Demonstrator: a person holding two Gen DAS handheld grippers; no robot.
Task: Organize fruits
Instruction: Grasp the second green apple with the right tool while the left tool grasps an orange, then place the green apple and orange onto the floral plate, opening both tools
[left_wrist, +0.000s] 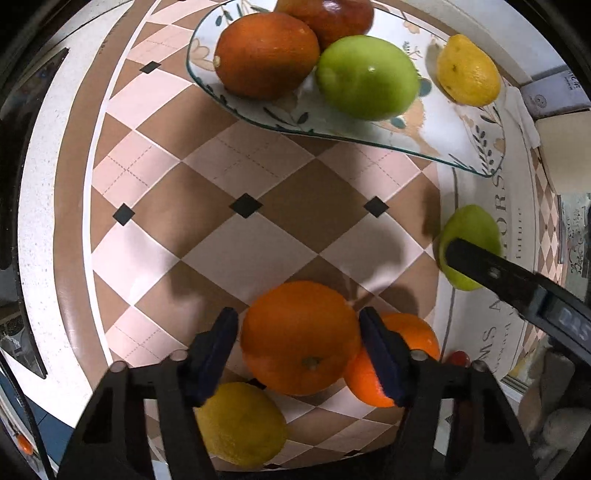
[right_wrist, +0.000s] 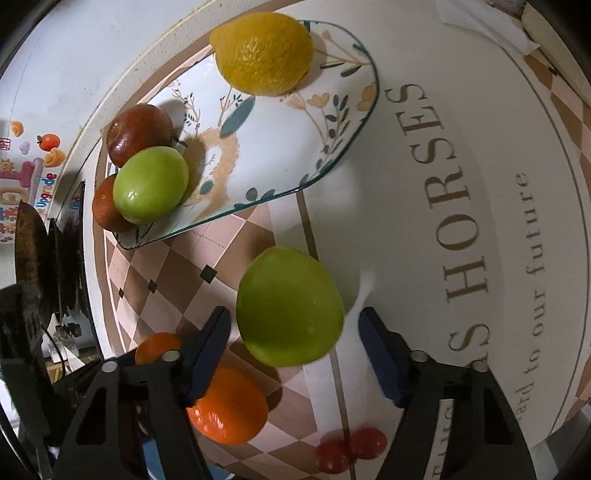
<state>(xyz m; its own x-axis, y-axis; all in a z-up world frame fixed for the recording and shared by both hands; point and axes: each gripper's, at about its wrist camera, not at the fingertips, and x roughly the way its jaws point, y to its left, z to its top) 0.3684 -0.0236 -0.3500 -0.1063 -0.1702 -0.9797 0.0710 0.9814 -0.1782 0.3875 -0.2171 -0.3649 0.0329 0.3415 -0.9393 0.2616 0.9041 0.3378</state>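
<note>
My left gripper is open around a large orange on the table; its pads stand just beside the fruit. A second orange and a lemon lie next to it. My right gripper is open around a green fruit, with a gap on the right side. That fruit and a right finger also show in the left wrist view. A floral plate holds a dark orange, a red apple, a green apple and a lemon.
The checkered tablecloth has a white lettered panel on the right. Two small red tomatoes lie near the front edge. A box stands at the far right. The left table edge curves past dark clutter.
</note>
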